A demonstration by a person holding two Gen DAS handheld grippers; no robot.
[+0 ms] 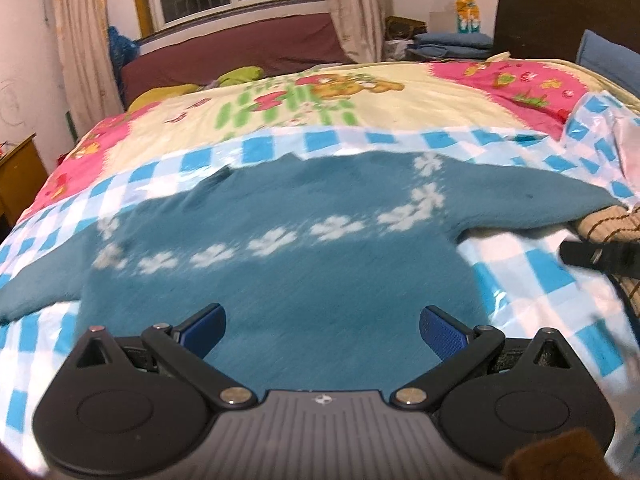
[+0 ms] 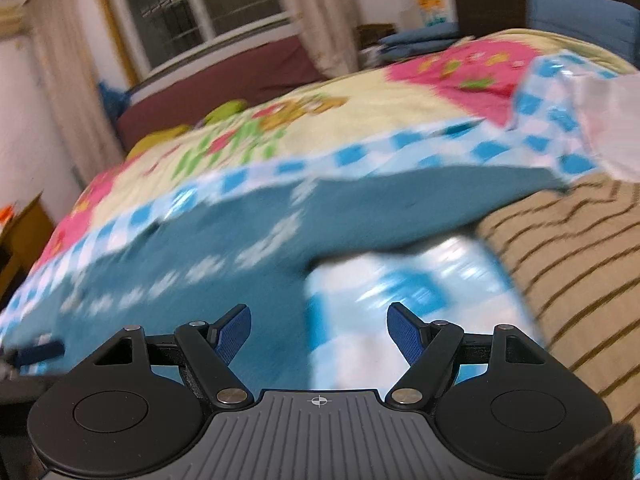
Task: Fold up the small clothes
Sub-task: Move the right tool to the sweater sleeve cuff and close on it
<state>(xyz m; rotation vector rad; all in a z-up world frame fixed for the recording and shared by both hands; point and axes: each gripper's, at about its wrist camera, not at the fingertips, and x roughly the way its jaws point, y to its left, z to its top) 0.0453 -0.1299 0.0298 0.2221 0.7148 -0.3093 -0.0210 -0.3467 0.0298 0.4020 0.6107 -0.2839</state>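
A small teal sweater [image 1: 280, 280] with white flower shapes lies spread flat on a blue-and-white checked sheet [image 1: 532, 276], sleeves out to both sides. My left gripper [image 1: 322, 330] is open and empty, low over the sweater's hem. My right gripper [image 2: 319, 330] is open and empty over the sweater's right lower edge [image 2: 240, 272] and the checked sheet [image 2: 420, 280]; that view is blurred. The right gripper's tip also shows in the left wrist view [image 1: 596, 258] at the right edge.
A beige garment with brown stripes [image 2: 568, 264] lies right of the sweater, over its right sleeve end. A pink and cream quilt [image 1: 360, 100] covers the bed behind. A dark headboard [image 1: 560, 8] is at the far right, a wooden cabinet [image 1: 16, 176] at the left.
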